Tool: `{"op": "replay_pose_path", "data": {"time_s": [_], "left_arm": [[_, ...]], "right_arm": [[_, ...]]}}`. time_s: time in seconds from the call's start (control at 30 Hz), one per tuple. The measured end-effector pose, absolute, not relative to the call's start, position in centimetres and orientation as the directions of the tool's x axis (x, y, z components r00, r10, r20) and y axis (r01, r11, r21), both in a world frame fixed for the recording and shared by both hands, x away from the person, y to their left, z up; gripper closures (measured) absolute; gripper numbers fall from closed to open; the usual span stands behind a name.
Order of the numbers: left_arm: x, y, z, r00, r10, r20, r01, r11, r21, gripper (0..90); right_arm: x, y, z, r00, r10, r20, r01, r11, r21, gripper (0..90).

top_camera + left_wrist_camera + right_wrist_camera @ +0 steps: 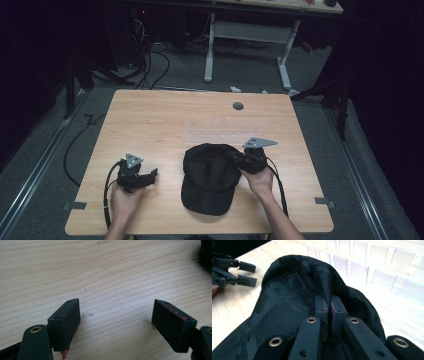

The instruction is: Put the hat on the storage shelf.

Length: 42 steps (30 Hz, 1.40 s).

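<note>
The right claw (pixel 239 159) is pinching a fold of the cap (pixel 210 177) at the crown's right side; in the right gripper view its jaws are standing almost together with a ridge of black mesh (pixel 322 287) bunched up between the pads (pixel 323 307). The cap is lying near the front middle of the bench (pixel 150 125), crown toward the far edge and brim (pixel 207 200) pointing back at the person, so its long axis is running front to back between the two hands. It is sitting crown-up, and whether anything is lying under or inside it cannot be told.

The left claw (pixel 154 175) is resting just left of the cap, apart from it, pointing toward it. Its jaws are standing wide with bare wood between them in the left gripper view, where a dark blur at the upper right corner is probably the cap's edge (pixel 206 255).

So the cap is lying to the right of the left claw and straight ahead of the right one, which already has it. Judging from this, the right hand is placed to lift or drag the crown, and the free left claw is the nearer one to take the left side or the brim.
</note>
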<state>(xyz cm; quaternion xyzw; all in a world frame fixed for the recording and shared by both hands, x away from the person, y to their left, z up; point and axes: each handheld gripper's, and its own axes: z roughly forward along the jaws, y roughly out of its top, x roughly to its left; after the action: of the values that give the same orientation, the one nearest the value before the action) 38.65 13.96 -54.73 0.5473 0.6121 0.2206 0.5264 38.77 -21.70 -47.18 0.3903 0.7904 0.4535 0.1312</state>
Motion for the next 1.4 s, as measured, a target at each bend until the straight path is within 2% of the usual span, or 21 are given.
{"op": "replay_pose_path", "data": {"time_s": [0.13, 0.23, 0.43, 0.6, 0.77, 0.87, 1.13, 1.4], "left_arm": [[38.6, 13.7, -54.5, 0.168, 0.895, -0.412, 0.462, 0.298, 0.835, 21.8], [38.4, 13.5, -53.8, 0.186, 0.840, -0.509, 0.517, 0.357, 0.778, 23.8], [37.4, 12.8, -52.6, 0.254, 0.790, -0.559, 0.528, 0.371, 0.764, 23.7], [36.4, 11.7, -50.6, 0.336, 0.710, -0.619, 0.573, 0.368, 0.733, 21.6], [36.0, 10.8, -49.7, 0.359, 0.652, -0.668, 0.631, 0.358, 0.689, 21.7], [35.8, 10.4, -49.4, 0.368, 0.634, -0.680, 0.648, 0.350, 0.677, 21.5], [34.6, 7.8, -47.0, 0.468, 0.545, -0.695, 0.687, 0.269, 0.674, 20.1], [35.4, 6.4, -46.2, 0.468, 0.511, -0.721, 0.717, 0.258, 0.647, 18.5]], "right_arm": [[38.6, -22.1, -46.8, -0.669, 0.729, 0.145, 0.483, 0.278, 0.830, 86.9], [38.3, -22.6, -46.3, -0.676, 0.723, 0.138, 0.467, 0.277, 0.840, 87.0], [37.7, -23.5, -45.2, -0.684, 0.717, 0.132, 0.440, 0.261, 0.859, 87.0], [37.4, -24.3, -44.2, -0.689, 0.712, 0.136, 0.419, 0.237, 0.877, 87.0], [37.1, -24.9, -43.5, -0.695, 0.709, 0.120, 0.393, 0.234, 0.889, 87.0], [36.9, -25.0, -43.2, -0.701, 0.705, 0.107, 0.379, 0.241, 0.893, 87.0], [36.5, -24.8, -42.0, -0.740, 0.670, 0.049, 0.307, 0.273, 0.912, 87.0], [36.5, -24.4, -41.7, -0.764, 0.644, 0.043, 0.287, 0.280, 0.916, 87.0]]}}
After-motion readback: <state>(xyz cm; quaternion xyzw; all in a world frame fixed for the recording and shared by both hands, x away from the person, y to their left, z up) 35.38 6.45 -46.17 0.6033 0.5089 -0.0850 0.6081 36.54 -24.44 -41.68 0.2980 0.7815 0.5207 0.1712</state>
